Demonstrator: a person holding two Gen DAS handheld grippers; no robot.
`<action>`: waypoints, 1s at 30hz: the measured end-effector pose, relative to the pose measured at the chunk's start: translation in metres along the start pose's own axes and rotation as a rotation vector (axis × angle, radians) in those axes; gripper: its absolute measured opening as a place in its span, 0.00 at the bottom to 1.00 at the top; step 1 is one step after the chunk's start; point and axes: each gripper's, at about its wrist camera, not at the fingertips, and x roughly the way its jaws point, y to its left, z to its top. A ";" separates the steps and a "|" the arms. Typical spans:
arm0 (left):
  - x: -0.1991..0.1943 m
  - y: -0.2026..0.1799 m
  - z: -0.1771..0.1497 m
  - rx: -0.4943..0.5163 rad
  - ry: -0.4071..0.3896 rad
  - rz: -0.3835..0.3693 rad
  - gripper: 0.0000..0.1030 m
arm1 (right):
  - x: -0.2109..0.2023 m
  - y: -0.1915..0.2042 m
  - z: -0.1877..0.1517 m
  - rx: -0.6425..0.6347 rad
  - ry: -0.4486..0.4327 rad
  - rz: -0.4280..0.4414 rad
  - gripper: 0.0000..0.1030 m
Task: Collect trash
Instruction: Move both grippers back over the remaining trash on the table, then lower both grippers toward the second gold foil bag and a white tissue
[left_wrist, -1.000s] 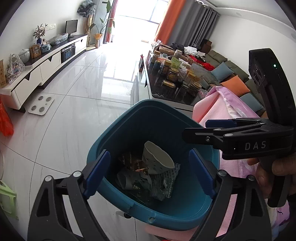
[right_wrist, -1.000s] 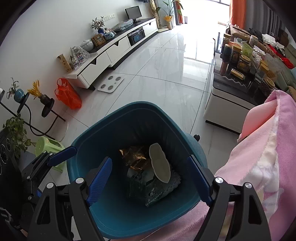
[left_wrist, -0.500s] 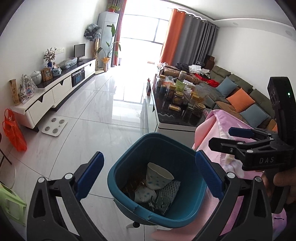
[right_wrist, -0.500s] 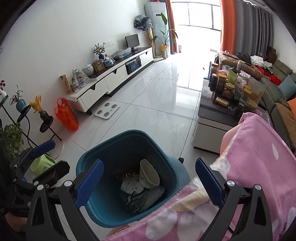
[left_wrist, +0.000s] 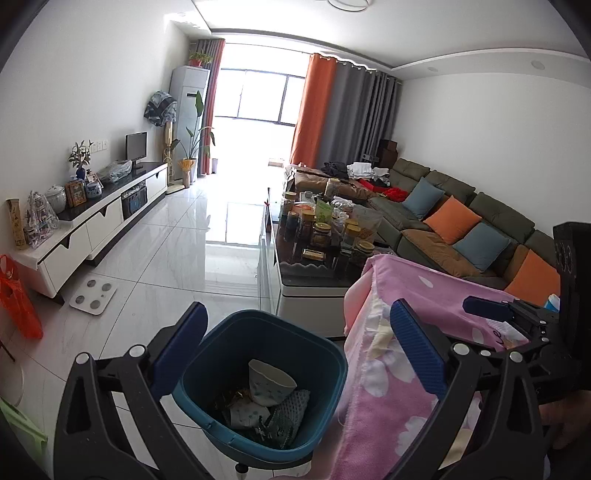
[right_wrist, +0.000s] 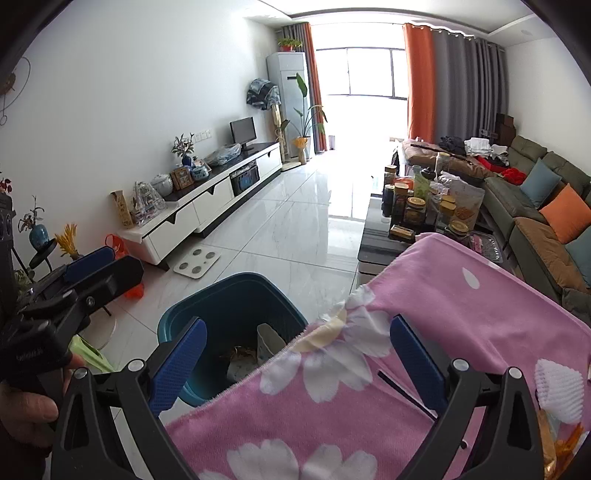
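Left gripper (left_wrist: 295, 343) fingers spread wide and empty, right gripper (right_wrist: 295, 350) fingers likewise, teal bin (left_wrist: 328, 398) on the floor below left fingers, paper cup (left_wrist: 269, 382) and crumpled wrappers (left_wrist: 280, 417) inside, pink floral blanket (right_wrist: 461, 317) beneath right fingers, white foam net (right_wrist: 559, 391) further right, cluttered counter (left_wrist: 314, 273) beyond.

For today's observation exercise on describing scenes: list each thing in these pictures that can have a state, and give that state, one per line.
Left gripper: open, empty.
Right gripper: open, empty.
Teal trash bin: upright, no lid, partly filled.
Paper cup: in the bin, tipped on its side.
Pink floral blanket: draped, edge beside the bin.
White foam net: on the blanket, not yet binned.
Monitor: screen dark.
Curtains: drawn open.
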 end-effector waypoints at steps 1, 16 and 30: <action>-0.004 -0.004 0.001 0.003 -0.009 -0.003 0.95 | -0.006 -0.003 -0.004 0.012 -0.009 -0.016 0.93; -0.016 -0.103 -0.013 0.102 0.003 -0.203 0.95 | -0.117 -0.074 -0.093 0.220 -0.138 -0.236 0.93; -0.001 -0.206 -0.067 0.220 0.122 -0.434 0.95 | -0.190 -0.136 -0.188 0.419 -0.125 -0.506 0.93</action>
